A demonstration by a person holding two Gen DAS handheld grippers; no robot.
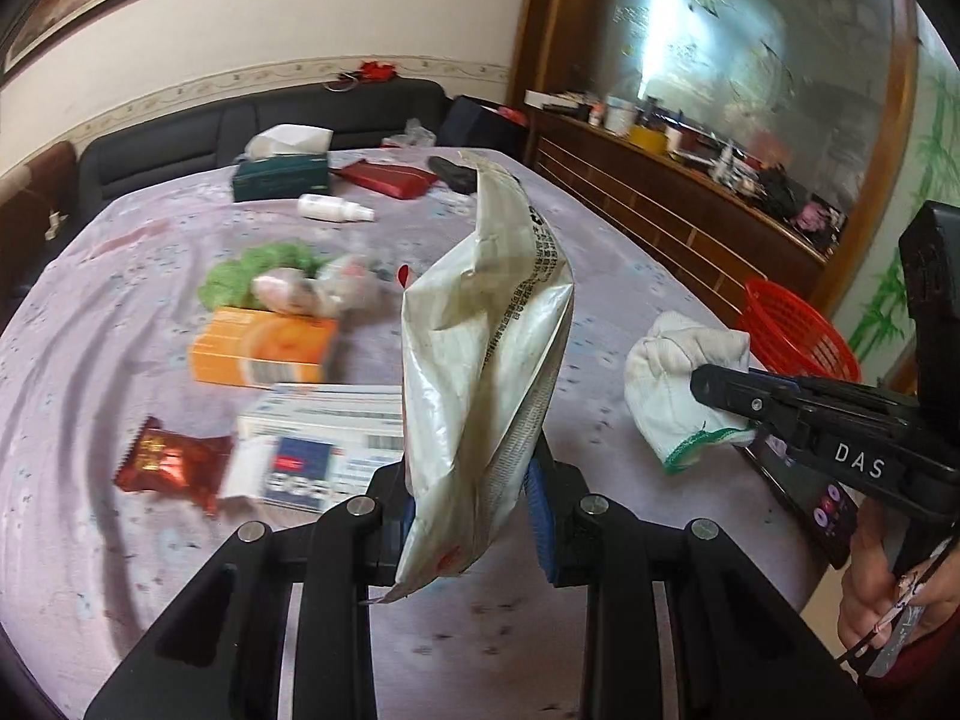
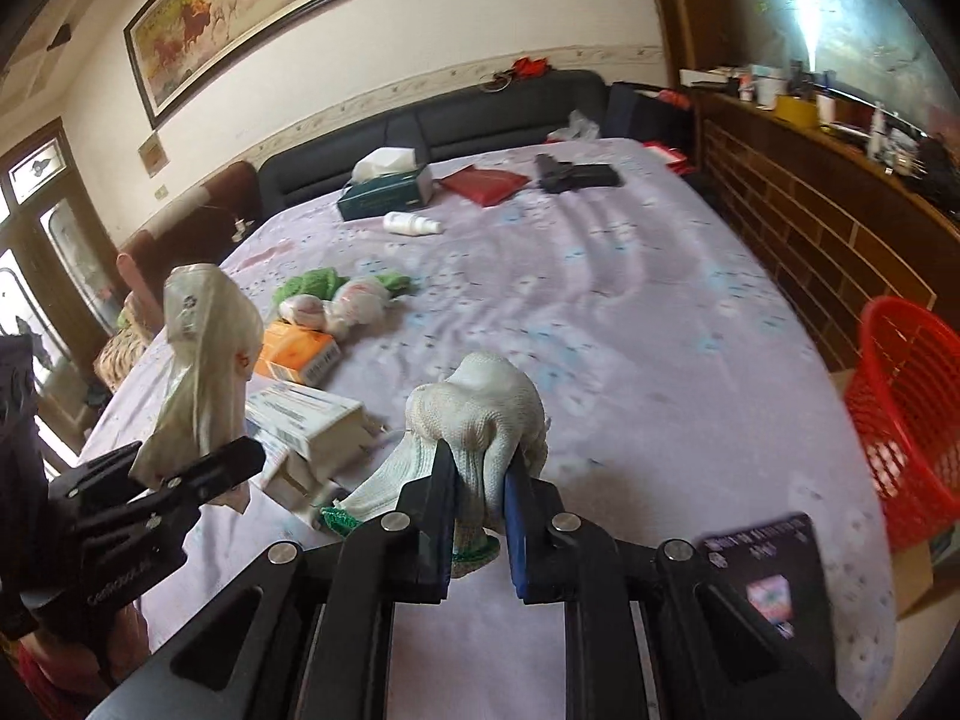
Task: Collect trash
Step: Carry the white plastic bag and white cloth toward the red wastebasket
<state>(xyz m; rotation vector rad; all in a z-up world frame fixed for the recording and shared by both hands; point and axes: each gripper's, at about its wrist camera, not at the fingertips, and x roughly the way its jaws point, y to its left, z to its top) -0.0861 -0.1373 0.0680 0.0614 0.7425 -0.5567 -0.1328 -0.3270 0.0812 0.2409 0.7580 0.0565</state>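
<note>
My left gripper (image 1: 468, 498) is shut on an empty whitish foil bag (image 1: 486, 360) and holds it upright above the table; the bag also shows in the right wrist view (image 2: 204, 360). My right gripper (image 2: 480, 480) is shut on a bundled white knit glove with a green cuff (image 2: 480, 414), held just above the tablecloth; the glove also shows in the left wrist view (image 1: 678, 384). A red mesh basket (image 2: 906, 414) stands on the floor to the right of the table, also in the left wrist view (image 1: 792, 330).
On the lilac tablecloth (image 2: 660, 324) lie an orange box (image 1: 258, 348), a white-blue box (image 1: 324, 432), a red snack wrapper (image 1: 168, 462), bagged scraps on green cloth (image 1: 300, 288), a white bottle (image 1: 333, 208), a tissue box (image 1: 282, 177), a red pouch (image 1: 390, 177) and a phone (image 2: 762, 576).
</note>
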